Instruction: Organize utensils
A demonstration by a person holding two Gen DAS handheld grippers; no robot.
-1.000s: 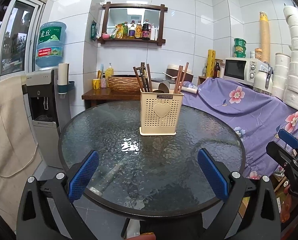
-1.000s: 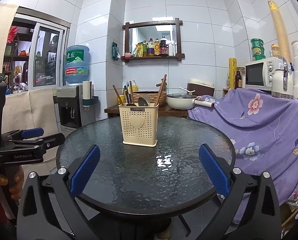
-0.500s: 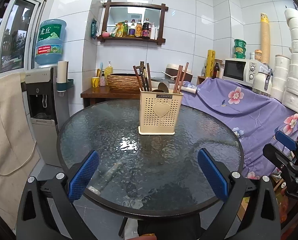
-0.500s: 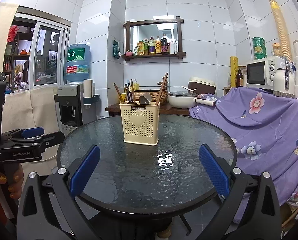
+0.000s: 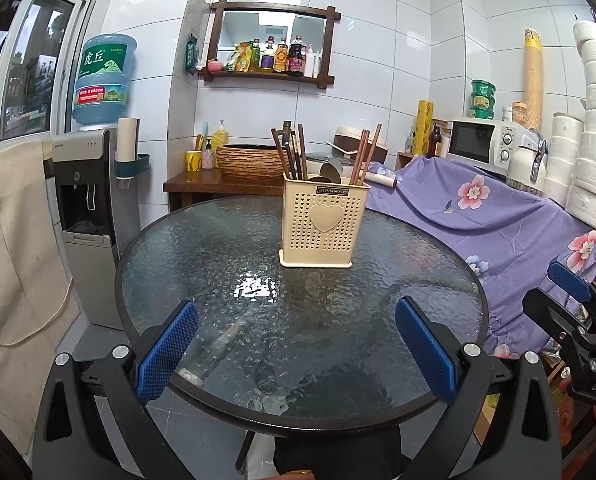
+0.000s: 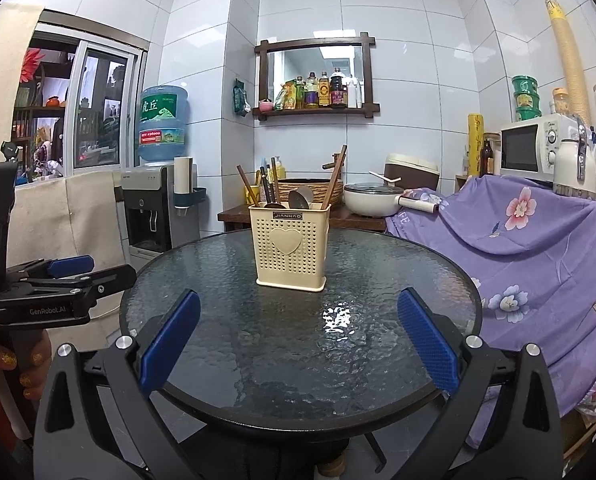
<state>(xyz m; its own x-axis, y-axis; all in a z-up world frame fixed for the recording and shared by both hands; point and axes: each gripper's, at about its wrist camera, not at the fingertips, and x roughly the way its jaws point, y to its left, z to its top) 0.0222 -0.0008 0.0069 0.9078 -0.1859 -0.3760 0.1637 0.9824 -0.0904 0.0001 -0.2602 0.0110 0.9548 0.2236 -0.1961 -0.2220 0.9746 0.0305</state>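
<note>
Nearest, L gripper (image 5: 296, 350) sits at the near edge of the round glass table (image 5: 202, 248), fingers spread wide w/ nothing between them; blue pads (image 5: 166, 350) hang over the rim. R gripper (image 6: 298, 346) is the same: fingers spread wide, empty, blue pads (image 6: 428, 342) just above the near rim of the table, seen from its own cam. In the R cam the L gripper also shows side-on at far left, held by a hand (image 6: 16, 372) w/ glittery nails; in the L cam the R gripper shows at the far right edge, well apart from the table top.

Mid-table stands a cream utensil holder (image 5: 324, 226), upright, w/ punched holes and a heart on the front. It's past the table's centre, well apart from both grippers. Inside: chopsticks (image 5: 294, 154) leaning in the left part, more chopsticks at the right, and spoons (image 6: 300, 198) between them. Can't tell the compartments apart from here. Rest of the table top is bare wet-looking glass w/ a light glare.

Beyond: water dispenser (image 5: 88, 200) at left w/ a blue bottle on top, a dark wood side table (image 5: 202, 182) carrying a woven basket (image 5: 250, 160), a purple floral cloth (image 5: 498, 220) at right, microwave (image 5: 478, 140) behind it. On the tiled wall, a wood shelf (image 5: 272, 46) w/ bottles.
</note>
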